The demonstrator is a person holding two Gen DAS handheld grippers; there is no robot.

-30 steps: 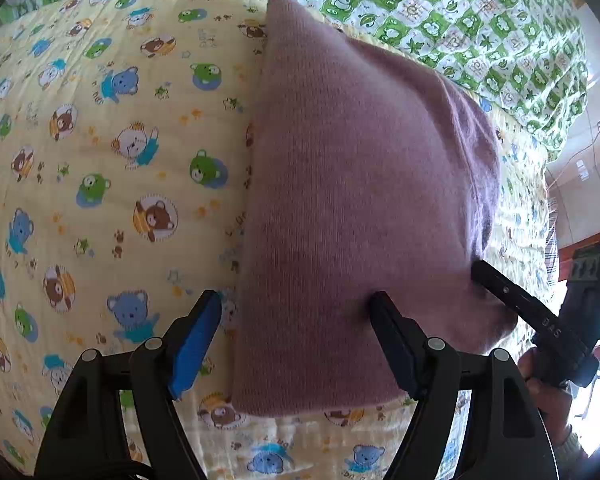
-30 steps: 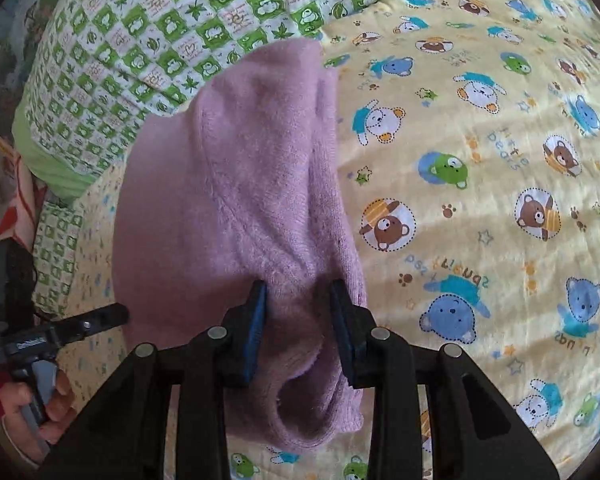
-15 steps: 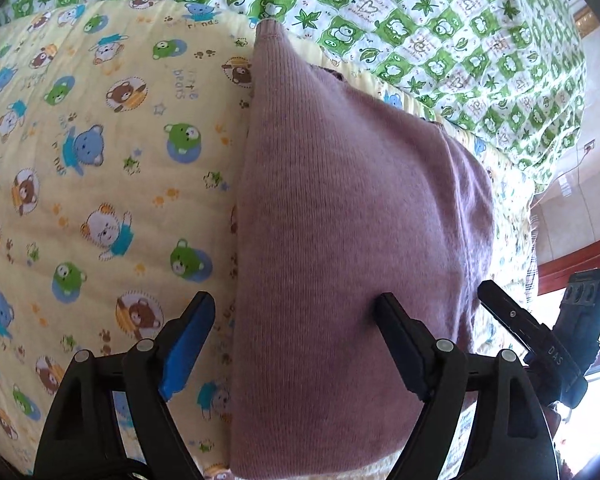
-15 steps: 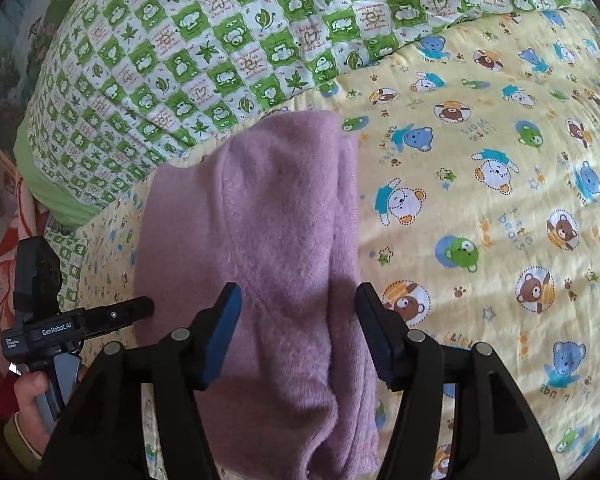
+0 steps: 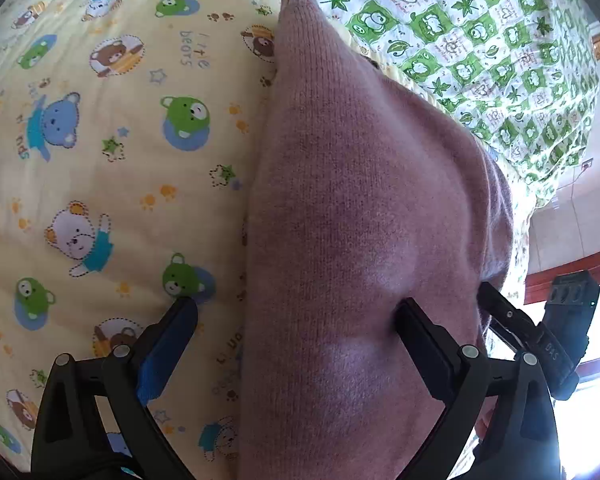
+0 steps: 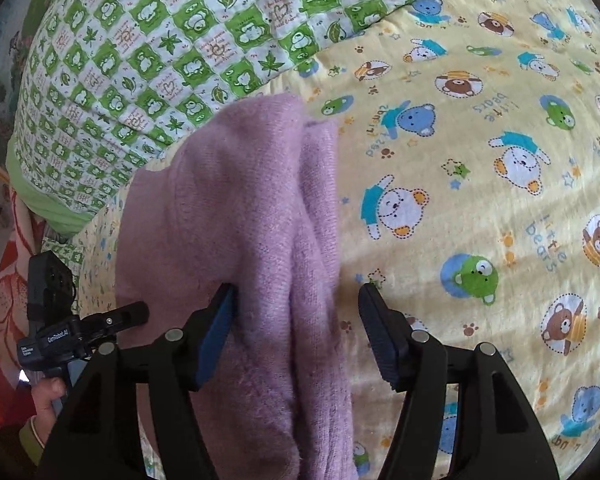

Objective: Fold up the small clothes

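**Folded purple knit on the bear-print quilt, both tools spread**

Yellow quilt [image 5: 112,168] printed with cartoon bears covers the bed, and a green-and-white checked blanket [image 6: 148,52] lies along its far side. On the yellow quilt rests a folded purple knitted garment [image 5: 360,240], its far corner reaching the edge of the checked blanket.

Seen from the left wrist, the left hand-held gripper [image 5: 296,324] has its fingers spread wide: one fingertip sits over the quilt just beside the garment's edge, the other presses on the knit. It grips nothing.

Seen from the right wrist, the right hand-held gripper [image 6: 298,308] is likewise spread apart, straddling the thick layered edge of the garment [image 6: 260,240] without clamping it. Each tool shows at the edge of the other's view, beyond the garment.
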